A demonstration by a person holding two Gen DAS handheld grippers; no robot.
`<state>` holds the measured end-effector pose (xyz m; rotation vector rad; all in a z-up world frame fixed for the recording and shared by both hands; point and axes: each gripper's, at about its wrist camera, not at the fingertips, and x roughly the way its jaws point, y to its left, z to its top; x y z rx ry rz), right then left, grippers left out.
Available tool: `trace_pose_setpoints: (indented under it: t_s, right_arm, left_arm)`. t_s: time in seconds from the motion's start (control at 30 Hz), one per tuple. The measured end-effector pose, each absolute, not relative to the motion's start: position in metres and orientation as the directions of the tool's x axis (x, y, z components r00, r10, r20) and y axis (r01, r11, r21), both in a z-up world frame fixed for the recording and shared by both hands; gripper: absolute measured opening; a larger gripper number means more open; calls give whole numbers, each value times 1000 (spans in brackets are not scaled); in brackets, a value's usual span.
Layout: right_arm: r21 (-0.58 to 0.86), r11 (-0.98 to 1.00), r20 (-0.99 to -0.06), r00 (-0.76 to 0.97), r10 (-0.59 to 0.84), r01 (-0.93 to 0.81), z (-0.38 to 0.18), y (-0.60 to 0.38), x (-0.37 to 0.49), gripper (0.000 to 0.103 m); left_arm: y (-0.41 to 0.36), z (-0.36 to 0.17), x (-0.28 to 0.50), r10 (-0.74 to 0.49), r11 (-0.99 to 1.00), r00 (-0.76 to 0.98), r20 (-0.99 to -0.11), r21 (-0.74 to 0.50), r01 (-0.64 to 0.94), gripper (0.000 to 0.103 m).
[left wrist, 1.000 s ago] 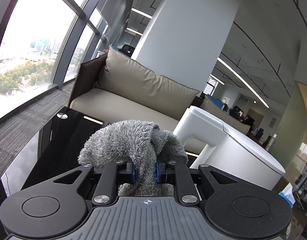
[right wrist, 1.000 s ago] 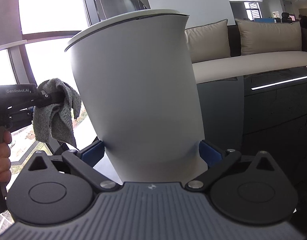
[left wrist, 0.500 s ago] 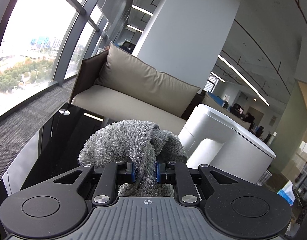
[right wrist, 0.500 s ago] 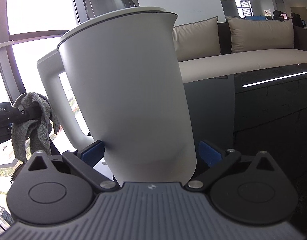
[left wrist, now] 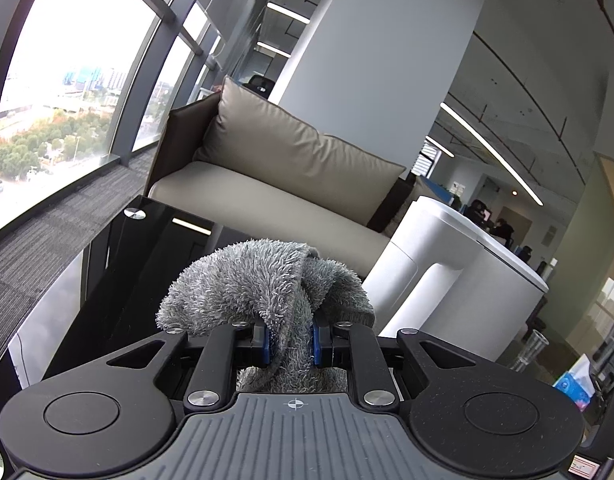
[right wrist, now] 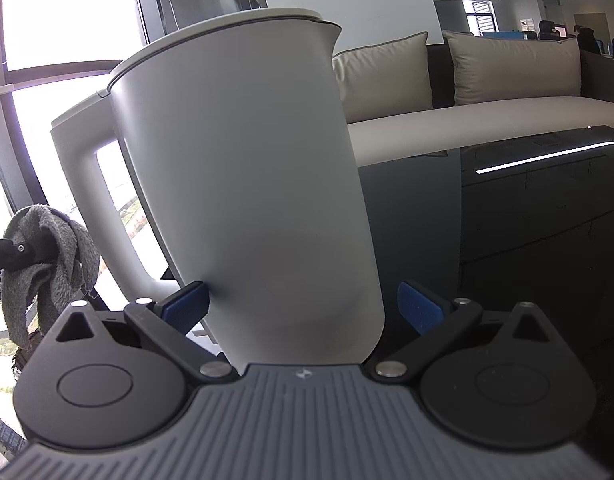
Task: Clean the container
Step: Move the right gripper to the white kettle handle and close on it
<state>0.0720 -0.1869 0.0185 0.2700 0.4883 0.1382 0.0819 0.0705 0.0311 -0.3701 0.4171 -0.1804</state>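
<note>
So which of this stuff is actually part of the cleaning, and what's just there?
Part of the job:
- white kettle, between the right gripper's pads
- grey cloth, pinched in the left gripper

Just there:
- beige sofa
- black glass table
- clear plastic cup
- blue tissue pack

I see a beige leather sofa [left wrist: 275,196] with tan cushions [right wrist: 515,66] behind a glossy black glass table [right wrist: 539,216]. Tall curved windows [left wrist: 71,92] admit daylight; grey carpet [left wrist: 39,232] below. White round column [left wrist: 371,64], linear ceiling lights [left wrist: 491,152].
</note>
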Motion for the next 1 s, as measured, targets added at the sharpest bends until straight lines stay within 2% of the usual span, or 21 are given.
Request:
trace_pose_setpoints:
  t_s: [0.17,0.53,0.7,0.77,1.0]
  right_arm:
    - [262,964,-443,884,149,-31,22,-184,68,102]
    - [188,975,-349,920,176,-116,49,-140,34,101]
    - [163,973,-342,916,209,-161,55,-115,29,89]
    - [161,971,-348,911,221,-174,55,-105,29,79]
    - [119,971,-354,905,236,-207,50,-81,50,72]
  left_arm:
    - [75,31,85,-227,923,900,-372,-378,76,16]
    - [82,27,80,-175,941,900,-400,-336,34,16]
    - [94,23,78,-166,934,897,-409,-358,10,16]
    - [98,22,77,-165,930,898,-408,-368,3,16]
    - [106,21,73,-161,923,899,-406,-384,-8,16]
